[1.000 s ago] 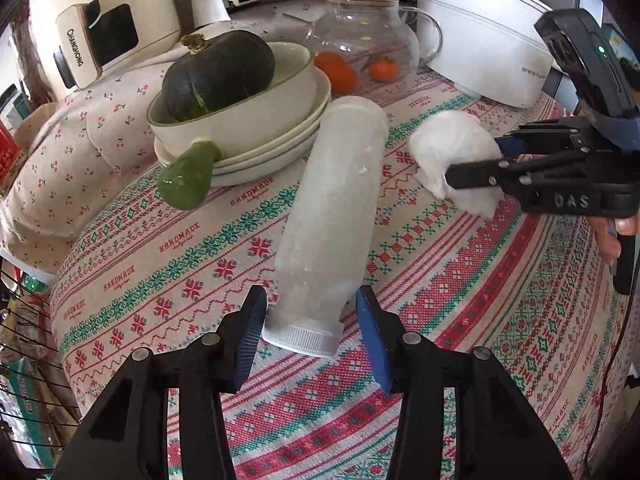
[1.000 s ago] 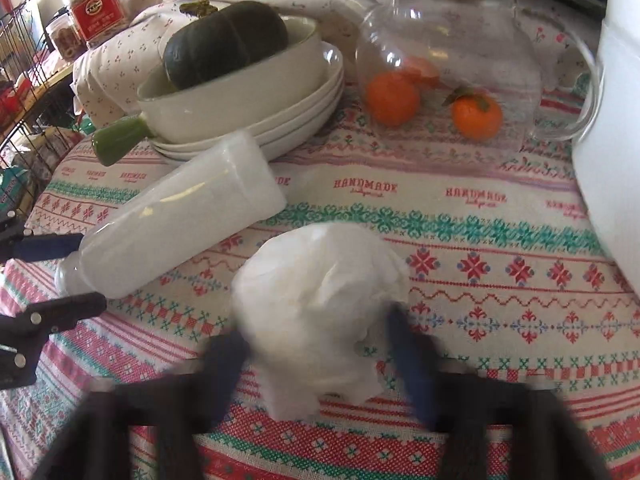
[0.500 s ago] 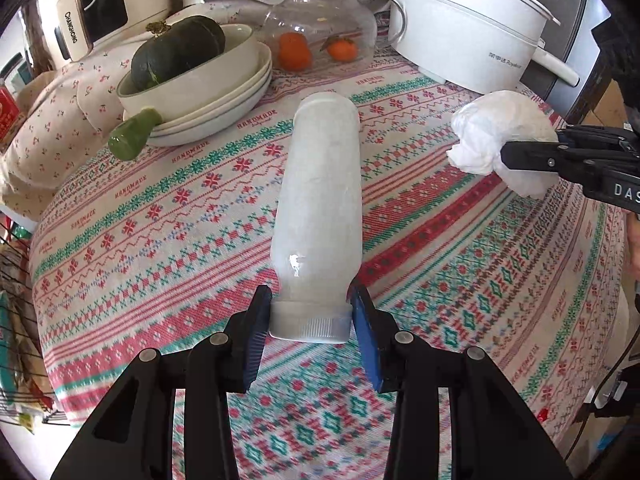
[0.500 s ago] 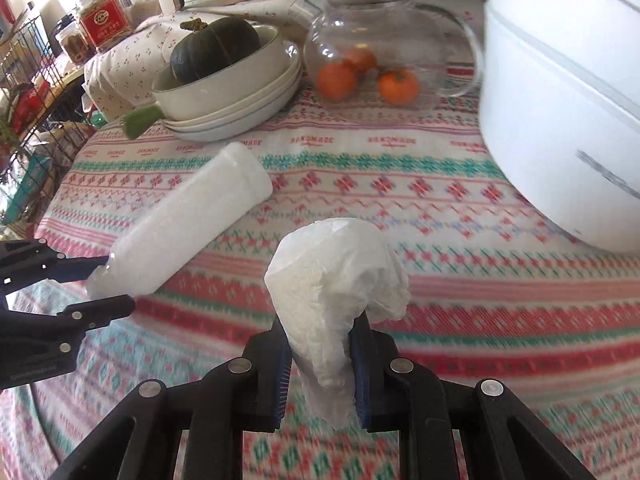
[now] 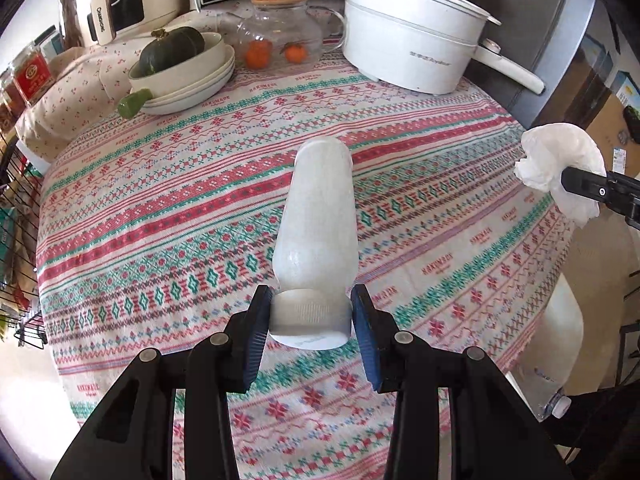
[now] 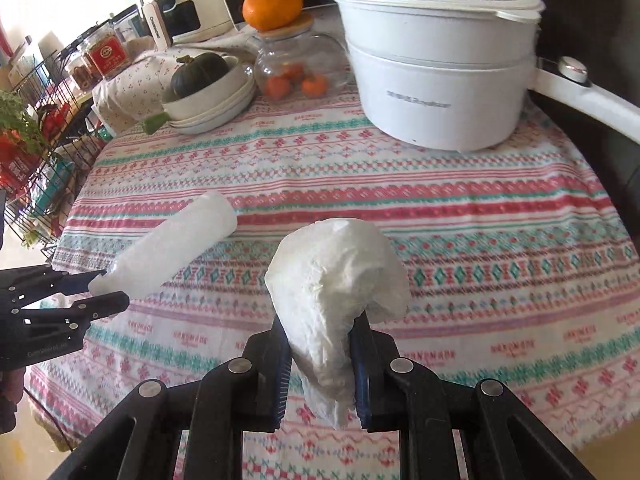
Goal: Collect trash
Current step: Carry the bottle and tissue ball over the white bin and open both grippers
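My left gripper (image 5: 310, 322) is shut on the white cap end of a frosted plastic bottle (image 5: 318, 216) and holds it lifted above the patterned tablecloth (image 5: 168, 216). The bottle also shows in the right wrist view (image 6: 172, 246), with the left gripper (image 6: 100, 290) at the far left. My right gripper (image 6: 320, 364) is shut on a crumpled white paper wad (image 6: 336, 280), held above the table's near part. The wad shows at the right edge of the left wrist view (image 5: 560, 164).
A white electric pot (image 5: 412, 48) stands at the back right. A glass jar with oranges (image 5: 280, 36) and stacked dishes holding a dark squash (image 5: 180, 68) stand at the back. A wire rack (image 6: 44, 140) is left of the table. A water jug (image 5: 560, 340) stands below the table's right edge.
Both grippers have pulled back and up from the table. The left one closed on the bottle's cap and lifted it. The right one carried the wad away to the right.
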The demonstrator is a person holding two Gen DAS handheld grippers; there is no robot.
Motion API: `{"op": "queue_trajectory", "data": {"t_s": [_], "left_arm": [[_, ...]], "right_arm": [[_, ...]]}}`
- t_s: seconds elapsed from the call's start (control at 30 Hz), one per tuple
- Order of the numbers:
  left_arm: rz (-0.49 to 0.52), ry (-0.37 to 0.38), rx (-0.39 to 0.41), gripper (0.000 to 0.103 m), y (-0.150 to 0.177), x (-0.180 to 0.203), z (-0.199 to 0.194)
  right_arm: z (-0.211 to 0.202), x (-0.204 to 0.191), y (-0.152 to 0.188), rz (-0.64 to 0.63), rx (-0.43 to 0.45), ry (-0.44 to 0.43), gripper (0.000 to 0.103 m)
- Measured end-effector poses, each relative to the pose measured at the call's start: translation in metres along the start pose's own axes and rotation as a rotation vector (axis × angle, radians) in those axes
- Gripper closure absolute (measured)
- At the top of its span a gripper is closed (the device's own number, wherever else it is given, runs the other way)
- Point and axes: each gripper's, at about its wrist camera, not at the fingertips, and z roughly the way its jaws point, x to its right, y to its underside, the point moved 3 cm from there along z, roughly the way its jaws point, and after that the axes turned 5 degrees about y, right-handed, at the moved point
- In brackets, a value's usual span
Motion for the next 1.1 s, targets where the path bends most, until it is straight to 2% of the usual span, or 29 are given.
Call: {"op": "queue_trajectory", "data": {"t_s": [0.33,0.53,0.63,0.87,1.1], "left_arm": [[0.062,0.039,0.065,0.061,0.04,0.073,-0.061],[0.049,0.134,0.106,0.061,0.058,0.108,-0.083],[0.066,0.19,0.129,0.061,0.065,0.132,-0.091],[0.169,0.323,0.123,0.061,0.074,0.203,-0.09],[0.265,0.334,0.064,0.061,0.077,0.257,-0.058]], "right_arm": [[-0.076,0.031,0.058,0.054,0.026,0.038,0.081],[-0.105,0.044,0.093,0.085,0.053,0.05,0.081],[-0.108,0.053,0.106,0.113,0.029,0.051,0.08],[-0.114,0.073,0.123,0.138,0.007,0.063,0.08],[-0.109,0.094,0.142,0.155,-0.034,0.096,0.08]]}}
